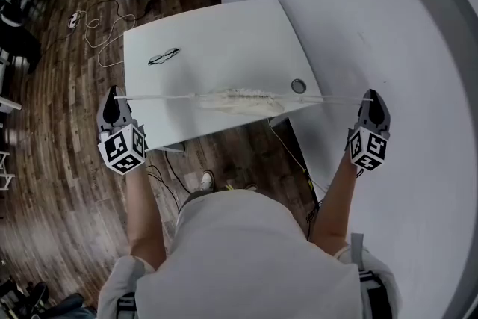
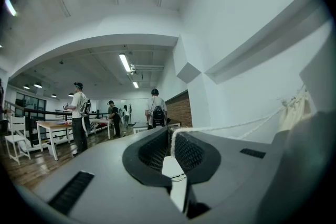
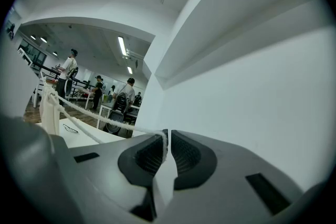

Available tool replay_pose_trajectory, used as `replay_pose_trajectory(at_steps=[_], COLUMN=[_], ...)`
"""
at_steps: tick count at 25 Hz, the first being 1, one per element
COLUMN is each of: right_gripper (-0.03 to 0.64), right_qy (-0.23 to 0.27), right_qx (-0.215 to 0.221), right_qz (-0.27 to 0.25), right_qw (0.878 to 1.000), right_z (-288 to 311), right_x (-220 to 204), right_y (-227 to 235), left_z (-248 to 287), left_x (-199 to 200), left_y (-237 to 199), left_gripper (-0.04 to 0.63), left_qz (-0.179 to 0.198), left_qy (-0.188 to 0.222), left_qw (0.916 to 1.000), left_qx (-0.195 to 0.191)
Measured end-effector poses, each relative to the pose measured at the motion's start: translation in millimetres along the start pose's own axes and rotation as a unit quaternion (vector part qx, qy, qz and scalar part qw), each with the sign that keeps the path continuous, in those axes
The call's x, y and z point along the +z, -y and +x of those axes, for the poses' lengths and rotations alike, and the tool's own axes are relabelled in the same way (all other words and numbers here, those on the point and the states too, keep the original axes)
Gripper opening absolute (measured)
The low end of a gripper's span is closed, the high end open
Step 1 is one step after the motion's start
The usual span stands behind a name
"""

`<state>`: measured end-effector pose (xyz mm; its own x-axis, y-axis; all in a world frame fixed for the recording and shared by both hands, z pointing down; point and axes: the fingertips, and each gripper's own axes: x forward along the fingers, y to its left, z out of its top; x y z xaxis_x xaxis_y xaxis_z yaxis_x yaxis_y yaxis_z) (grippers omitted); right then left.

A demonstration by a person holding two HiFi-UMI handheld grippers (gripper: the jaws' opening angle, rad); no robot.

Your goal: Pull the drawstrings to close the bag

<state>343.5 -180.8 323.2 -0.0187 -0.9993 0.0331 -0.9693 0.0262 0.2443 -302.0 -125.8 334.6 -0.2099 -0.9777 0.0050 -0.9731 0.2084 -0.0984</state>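
A cream drawstring bag (image 1: 237, 100) lies bunched and cinched near the front edge of the white table (image 1: 224, 41). Its white drawstrings (image 1: 160, 96) run taut to both sides. My left gripper (image 1: 114, 102) is shut on the left drawstring (image 2: 220, 127) beyond the table's left edge. My right gripper (image 1: 371, 99) is shut on the right drawstring (image 3: 100, 118) past the table's right edge. The bag's gathered end (image 2: 294, 110) shows at the right of the left gripper view, and the bag (image 3: 50, 107) at the left of the right gripper view.
A pair of glasses (image 1: 163, 56) lies on the table's left part and a round cable hole (image 1: 299, 86) sits at its right. A white wall (image 1: 388, 26) is on the right. Cables (image 1: 97, 22) trail over the wooden floor. Several people (image 2: 79, 113) stand far off among tables.
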Motion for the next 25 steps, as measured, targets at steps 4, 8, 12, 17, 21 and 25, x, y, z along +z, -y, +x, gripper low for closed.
replay_pose_trajectory(at_steps=[4, 8, 12, 17, 21, 25], right_gripper=[0.04, 0.04, 0.04, 0.04, 0.04, 0.04], right_qy=[0.003, 0.009, 0.009, 0.004, -0.004, -0.009], right_qx=[0.002, -0.002, -0.011, -0.031, -0.048, -0.059], right_qz=[0.002, -0.015, -0.025, -0.022, -0.019, -0.026], right_qw=[1.0, 1.0, 1.0, 0.999, 0.999, 0.998], right_z=[5, 3, -3, -18, -32, -43], right_x=[0, 8, 11, 8, 4, -2], right_y=[-3, 0, 4, 15, 29, 41], left_z=[0, 0, 2, 11, 20, 23], left_x=[0, 7, 10, 14, 18, 22], left_y=[-3, -2, 0, 11, 27, 41], left_gripper=[0.018, 0.018, 0.018, 0.018, 0.018, 0.018], left_qz=[0.0, 0.003, 0.002, 0.004, 0.005, 0.006], left_qy=[-0.001, 0.005, 0.009, 0.014, 0.015, 0.022], left_qw=[1.0, 1.0, 1.0, 0.9996, 0.9989, 0.9979], left_qx=[0.004, 0.006, 0.0, -0.023, -0.045, -0.061])
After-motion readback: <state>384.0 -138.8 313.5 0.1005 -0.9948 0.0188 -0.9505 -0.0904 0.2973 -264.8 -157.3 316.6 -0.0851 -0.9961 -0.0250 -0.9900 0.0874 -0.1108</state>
